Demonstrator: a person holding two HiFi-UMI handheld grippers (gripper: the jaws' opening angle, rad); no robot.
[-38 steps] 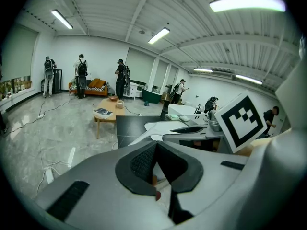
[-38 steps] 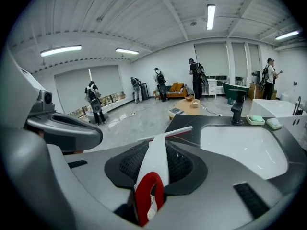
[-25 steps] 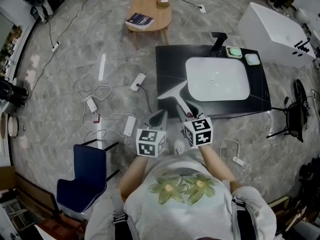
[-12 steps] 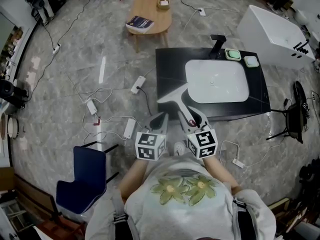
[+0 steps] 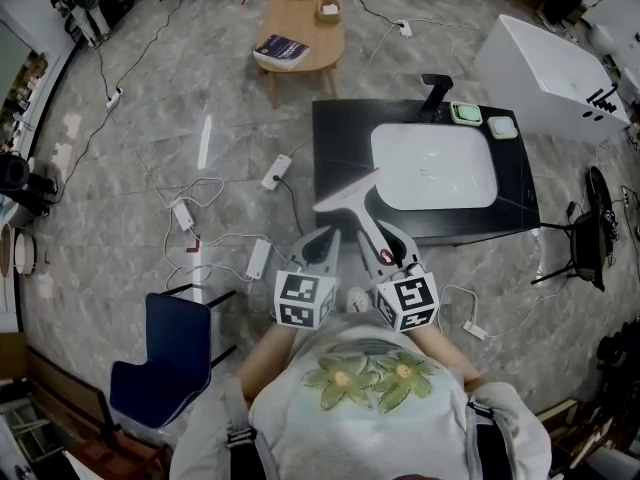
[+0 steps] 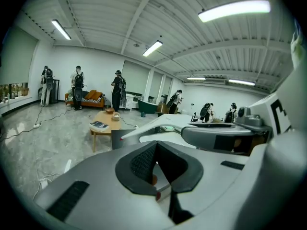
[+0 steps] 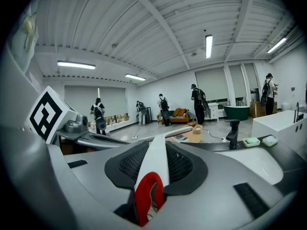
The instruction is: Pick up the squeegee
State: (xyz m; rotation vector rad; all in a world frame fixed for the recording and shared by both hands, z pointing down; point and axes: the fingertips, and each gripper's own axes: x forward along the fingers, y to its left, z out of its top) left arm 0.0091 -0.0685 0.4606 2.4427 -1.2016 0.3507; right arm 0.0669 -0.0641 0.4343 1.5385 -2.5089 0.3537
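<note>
In the head view the white squeegee (image 5: 352,206) hangs over the near left corner of the black counter (image 5: 335,133), blade away from me. My right gripper (image 5: 385,249) is shut on its handle. In the right gripper view the white handle (image 7: 156,163) with its red end loop (image 7: 147,196) lies clamped between the dark pads (image 7: 129,164), and the right gripper (image 7: 157,143) points towards the sink. My left gripper (image 5: 319,247) floats just left of it, its jaws closed together with nothing in them (image 6: 156,145). The left gripper view shows the squeegee blade (image 6: 156,127) just ahead.
A white basin (image 5: 434,164), a black tap (image 5: 436,86) and two green dishes (image 5: 467,111) sit on the counter. A round wooden table (image 5: 305,30) stands beyond, a white tub (image 5: 548,63) at right, a blue chair (image 5: 160,353) at left. Cables and power strips (image 5: 276,164) cross the floor.
Both grippers have come up and back towards me. The squeegee has risen with the right gripper, which has kept its hold throughout.
</note>
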